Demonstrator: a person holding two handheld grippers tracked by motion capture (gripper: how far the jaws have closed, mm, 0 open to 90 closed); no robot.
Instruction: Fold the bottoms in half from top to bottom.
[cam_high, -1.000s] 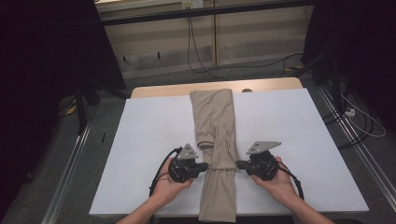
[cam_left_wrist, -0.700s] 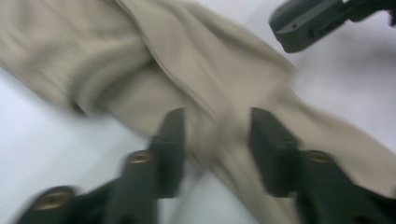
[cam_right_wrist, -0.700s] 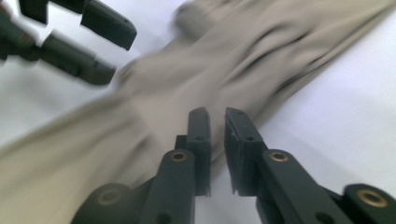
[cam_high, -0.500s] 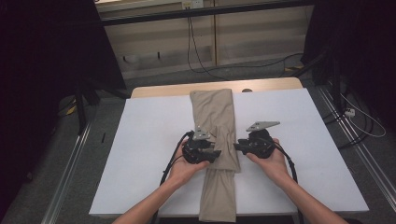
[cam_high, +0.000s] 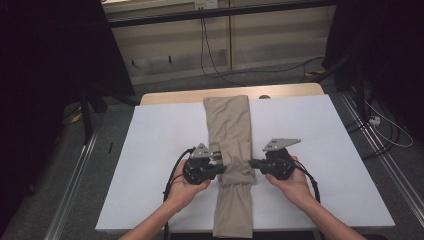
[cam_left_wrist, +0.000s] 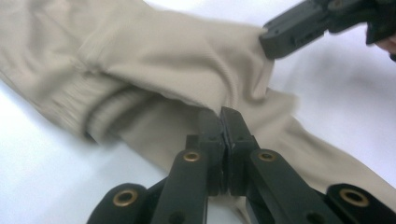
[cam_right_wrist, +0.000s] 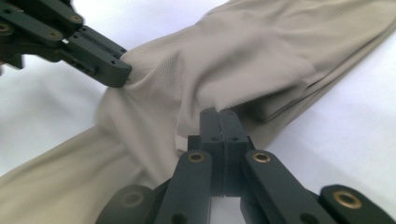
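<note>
Now both grippers, left and right, clamp the trousers' edges; lift evenly, keeping the fold square on the table.

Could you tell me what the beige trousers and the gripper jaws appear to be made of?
The trousers look like soft matte fabric, probably a fine knit: a tiny ribbed weave shows, and they bunch into folds. The jaws look like hard black plastic or coated metal, with brass-coloured pins at the joints.

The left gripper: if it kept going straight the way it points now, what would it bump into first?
The beige trousers that the left gripper already pinches; beyond that cloth, probably the right gripper facing it from the other edge.
</note>
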